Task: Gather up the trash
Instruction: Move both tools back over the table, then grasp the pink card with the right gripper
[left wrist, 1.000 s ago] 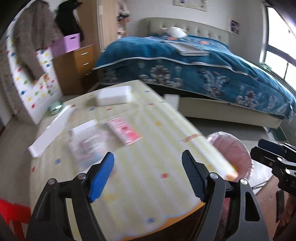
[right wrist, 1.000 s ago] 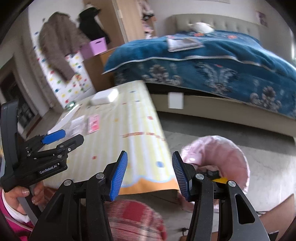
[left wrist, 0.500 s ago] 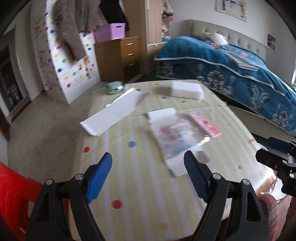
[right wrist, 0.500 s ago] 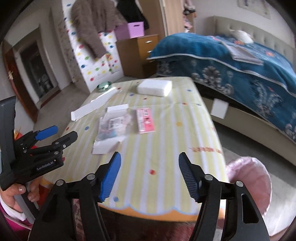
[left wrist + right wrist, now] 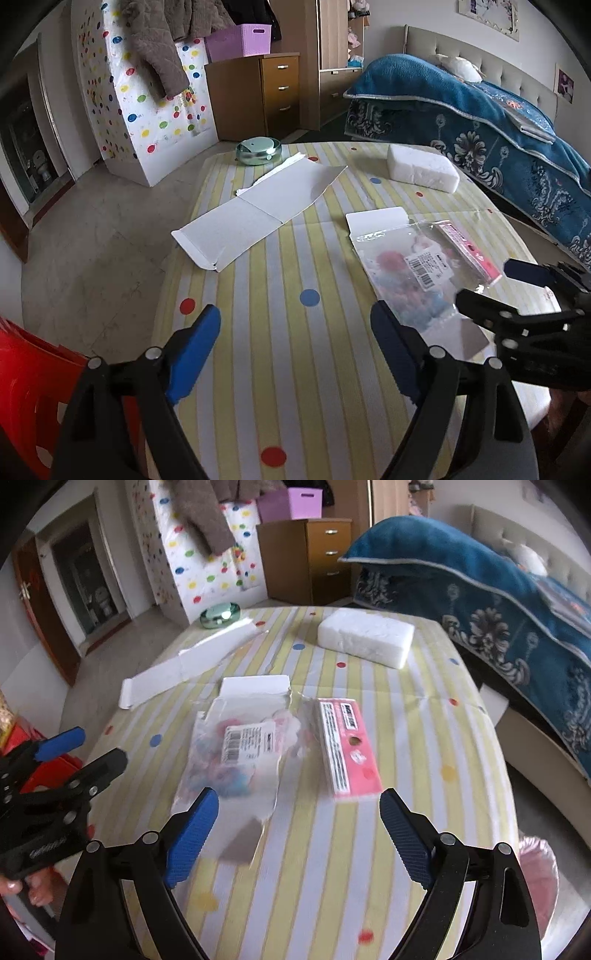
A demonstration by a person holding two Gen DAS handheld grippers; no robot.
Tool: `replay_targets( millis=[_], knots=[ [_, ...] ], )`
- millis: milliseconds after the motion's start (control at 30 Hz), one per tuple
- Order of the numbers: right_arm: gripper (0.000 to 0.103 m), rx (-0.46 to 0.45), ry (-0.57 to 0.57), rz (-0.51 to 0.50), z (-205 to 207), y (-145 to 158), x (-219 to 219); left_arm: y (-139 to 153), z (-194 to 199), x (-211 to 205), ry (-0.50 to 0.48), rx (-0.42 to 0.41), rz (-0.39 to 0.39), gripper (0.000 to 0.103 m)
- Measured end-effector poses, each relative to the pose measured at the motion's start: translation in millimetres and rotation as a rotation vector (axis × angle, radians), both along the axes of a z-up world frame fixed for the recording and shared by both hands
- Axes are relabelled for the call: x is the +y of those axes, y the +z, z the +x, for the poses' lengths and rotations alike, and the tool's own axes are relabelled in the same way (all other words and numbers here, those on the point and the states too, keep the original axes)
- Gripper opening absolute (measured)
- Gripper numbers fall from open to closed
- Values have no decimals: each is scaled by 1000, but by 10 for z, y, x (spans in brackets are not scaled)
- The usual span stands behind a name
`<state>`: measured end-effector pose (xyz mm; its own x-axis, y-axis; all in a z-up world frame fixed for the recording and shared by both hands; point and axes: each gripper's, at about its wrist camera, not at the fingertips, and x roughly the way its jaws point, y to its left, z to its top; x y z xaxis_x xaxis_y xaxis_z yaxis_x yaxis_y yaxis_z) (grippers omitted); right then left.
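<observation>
Trash lies on a striped, dotted tablecloth (image 5: 295, 369): a flattened white carton (image 5: 255, 212), a clear plastic bag with a barcode label (image 5: 410, 273), a pink card (image 5: 349, 744) and a white foam block (image 5: 423, 168). The bag (image 5: 240, 753), carton (image 5: 188, 666) and foam block (image 5: 365, 637) also show in the right wrist view. My left gripper (image 5: 295, 354) is open and empty above the table's near edge. My right gripper (image 5: 297, 834) is open and empty just short of the bag and card. A pink-lined bin (image 5: 539, 878) stands on the floor at the table's right.
A green round tin (image 5: 258, 150) sits at the table's far edge. A bed with a blue cover (image 5: 480, 122) runs along the right. A wooden drawer unit (image 5: 258, 96) and a dotted panel (image 5: 147, 110) stand behind. A red chair (image 5: 29, 398) is at my left.
Both grippers swung left from the bin and table edge to face the table top. The trash now lies right ahead of them, and both stay open.
</observation>
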<state>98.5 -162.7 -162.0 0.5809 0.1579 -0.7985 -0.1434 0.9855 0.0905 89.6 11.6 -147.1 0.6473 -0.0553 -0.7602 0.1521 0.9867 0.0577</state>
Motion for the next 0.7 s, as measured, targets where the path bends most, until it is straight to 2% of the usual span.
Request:
replay_targets(
  millis=[133,267,333,367,400,433,467,500,700],
  knots=[
    [88,36,-19,-27,176,-140,44,-51,93,-34,-1,12,14,81],
    [89,5,8,-61,158,-180,95,-91,153,-49,5,24,19,81],
    [82,-9,31,-61,129,-180,107,-104,159,-45,12,32,14,81],
    [69,-19,45,-60,85,-157,140,-107,156,-41,17,35,12,81],
    [47,-19,45,-58,83,-161,116,-106,151,-35,20,39,12,81],
    [36,-16,44,-53,70,-164,109,-98,132,-28,26,39,12,81],
    [10,-7,42,-38,34,-168,104,-90,116,-21,28,38,11,81],
    [0,-4,46,-29,25,-165,107,-75,96,-12,30,36,10,81],
    [0,-86,17,50,-206,114,-63,28,-8,-18,31,17,12,81]
  ],
)
